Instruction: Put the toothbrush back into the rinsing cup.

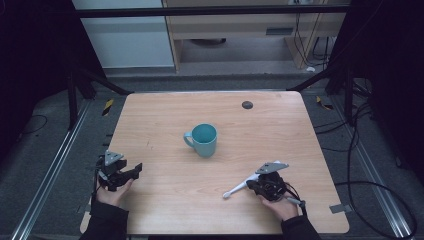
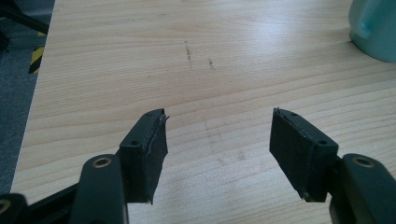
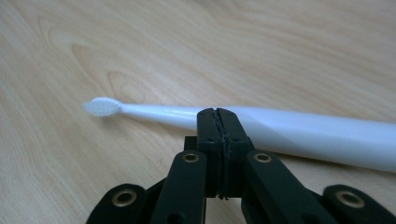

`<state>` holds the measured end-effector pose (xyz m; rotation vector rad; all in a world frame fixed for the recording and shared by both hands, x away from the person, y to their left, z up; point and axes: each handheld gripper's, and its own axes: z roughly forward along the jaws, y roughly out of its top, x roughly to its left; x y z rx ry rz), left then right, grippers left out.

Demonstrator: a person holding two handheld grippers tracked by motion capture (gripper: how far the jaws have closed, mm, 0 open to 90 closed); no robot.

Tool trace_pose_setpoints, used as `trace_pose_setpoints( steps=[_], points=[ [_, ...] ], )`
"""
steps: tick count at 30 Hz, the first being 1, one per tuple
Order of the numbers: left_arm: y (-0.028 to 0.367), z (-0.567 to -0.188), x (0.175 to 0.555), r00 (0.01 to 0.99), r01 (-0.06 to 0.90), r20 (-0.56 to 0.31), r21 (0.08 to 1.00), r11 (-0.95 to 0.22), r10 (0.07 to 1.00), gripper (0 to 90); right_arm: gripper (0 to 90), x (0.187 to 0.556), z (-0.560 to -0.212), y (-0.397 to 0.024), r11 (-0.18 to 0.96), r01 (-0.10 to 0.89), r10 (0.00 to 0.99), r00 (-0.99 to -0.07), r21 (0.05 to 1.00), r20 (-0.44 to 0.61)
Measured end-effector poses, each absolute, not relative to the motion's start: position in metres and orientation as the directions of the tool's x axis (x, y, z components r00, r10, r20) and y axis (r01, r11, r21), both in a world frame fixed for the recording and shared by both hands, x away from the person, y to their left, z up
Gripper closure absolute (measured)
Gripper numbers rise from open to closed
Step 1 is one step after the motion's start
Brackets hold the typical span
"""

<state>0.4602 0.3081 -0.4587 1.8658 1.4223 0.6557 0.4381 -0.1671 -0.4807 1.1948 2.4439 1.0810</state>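
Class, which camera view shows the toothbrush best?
The right gripper view: the toothbrush lies close up, bristles and handle clear, beyond the shut right gripper. The high view shows it small, partly hidden by that gripper.

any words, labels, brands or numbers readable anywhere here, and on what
None can be read.
The teal mug is plain.
The white toothbrush carries no print on its visible side.
The wooden table shows only grain and scuff marks.
The yellow-black floor tape is striped, without letters.
The pale plate on the shelf unit is too small to read.

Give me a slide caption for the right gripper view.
Shut right tongs poised just in front of a white toothbrush lying on the wooden table.
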Motion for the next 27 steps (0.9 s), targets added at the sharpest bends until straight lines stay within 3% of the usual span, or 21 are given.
trace_pose_setpoints(
  steps=[9, 27],
  points=[
    [0.308, -0.459, 0.461, 0.273, 0.614, -0.018, 0.773, -0.160, 0.962, 35.7, 88.8, 0.462, -0.464, -0.207, 0.254, 0.589, 0.865, -0.494, 0.767, 0.093],
    [0.309, -0.459, 0.462, 0.274, 0.615, -0.017, 0.772, -0.161, 0.962, 35.7, 89.4, 0.499, -0.480, -0.233, 0.233, 0.641, 0.920, -0.389, 0.731, 0.048]
  ],
)
